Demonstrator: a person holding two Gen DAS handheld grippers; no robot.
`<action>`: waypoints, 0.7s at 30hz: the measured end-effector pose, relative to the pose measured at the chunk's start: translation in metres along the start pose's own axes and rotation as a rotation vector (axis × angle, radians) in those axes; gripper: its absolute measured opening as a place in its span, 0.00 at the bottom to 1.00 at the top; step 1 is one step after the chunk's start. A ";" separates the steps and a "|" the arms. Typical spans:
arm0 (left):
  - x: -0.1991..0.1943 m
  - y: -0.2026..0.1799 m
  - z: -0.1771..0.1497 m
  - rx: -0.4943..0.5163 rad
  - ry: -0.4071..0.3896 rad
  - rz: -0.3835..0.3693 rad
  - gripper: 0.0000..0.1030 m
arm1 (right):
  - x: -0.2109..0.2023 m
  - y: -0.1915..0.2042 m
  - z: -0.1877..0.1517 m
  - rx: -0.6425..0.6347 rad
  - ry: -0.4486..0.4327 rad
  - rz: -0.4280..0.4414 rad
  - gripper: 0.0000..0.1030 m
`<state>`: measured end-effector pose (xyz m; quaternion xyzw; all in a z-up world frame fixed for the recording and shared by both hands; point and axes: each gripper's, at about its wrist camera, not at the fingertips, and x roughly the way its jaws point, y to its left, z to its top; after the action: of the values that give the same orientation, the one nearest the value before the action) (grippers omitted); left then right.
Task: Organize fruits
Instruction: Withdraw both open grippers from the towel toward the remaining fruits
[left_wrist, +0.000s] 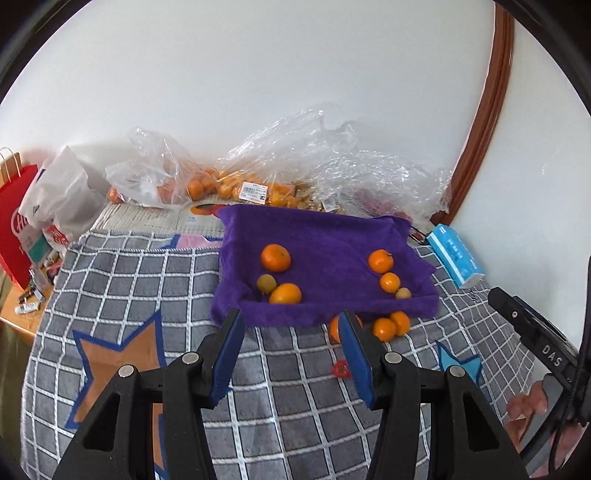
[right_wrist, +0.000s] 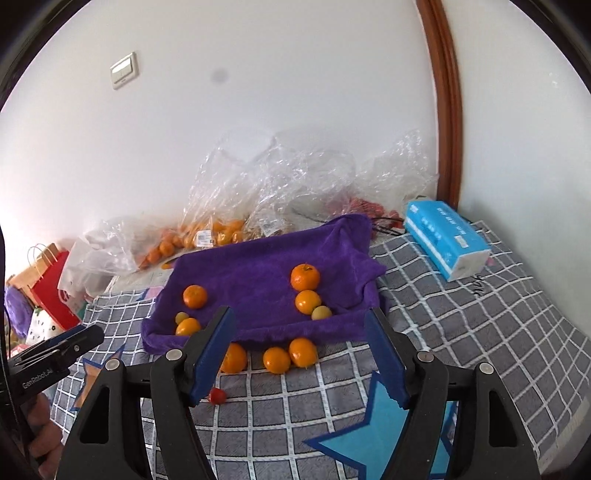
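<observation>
A purple towel-lined tray (left_wrist: 332, 236) (right_wrist: 266, 258) sits on a grey checked blanket. Inside, on its left, lie two oranges (left_wrist: 275, 257) (right_wrist: 195, 296) and a small greenish fruit (left_wrist: 266, 283). On its right lie two more oranges (left_wrist: 380, 260) (right_wrist: 305, 277) and a small yellowish fruit (left_wrist: 403, 293) (right_wrist: 321, 312). Three oranges (left_wrist: 384, 328) (right_wrist: 276, 360) rest on the blanket at the tray's front edge, one half hidden by a finger. A small red fruit (left_wrist: 340, 369) (right_wrist: 217, 396) lies nearer. My left gripper (left_wrist: 291, 315) and right gripper (right_wrist: 299, 311) hover in front of the tray, both open and empty.
Clear plastic bags (left_wrist: 258, 173) (right_wrist: 258, 192) holding more oranges are piled against the back wall. A blue tissue pack (left_wrist: 456, 254) (right_wrist: 447, 240) lies right of the tray. A red paper bag (left_wrist: 14, 225) and white bags stand at the far left. A brown door frame rises at the right.
</observation>
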<state>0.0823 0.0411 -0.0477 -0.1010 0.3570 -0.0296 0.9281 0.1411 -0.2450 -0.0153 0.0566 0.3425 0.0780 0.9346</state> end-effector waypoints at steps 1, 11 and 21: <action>-0.001 0.000 -0.004 0.003 0.004 -0.007 0.49 | -0.003 0.000 -0.004 -0.012 -0.005 -0.024 0.71; 0.010 0.012 -0.035 0.004 0.047 0.034 0.49 | 0.002 -0.007 -0.041 -0.027 0.076 0.014 0.71; 0.044 0.044 -0.061 -0.050 0.127 0.078 0.49 | 0.034 0.000 -0.064 -0.062 0.090 0.047 0.58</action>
<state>0.0737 0.0688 -0.1296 -0.1078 0.4195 0.0092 0.9013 0.1254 -0.2355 -0.0852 0.0321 0.3802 0.1128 0.9174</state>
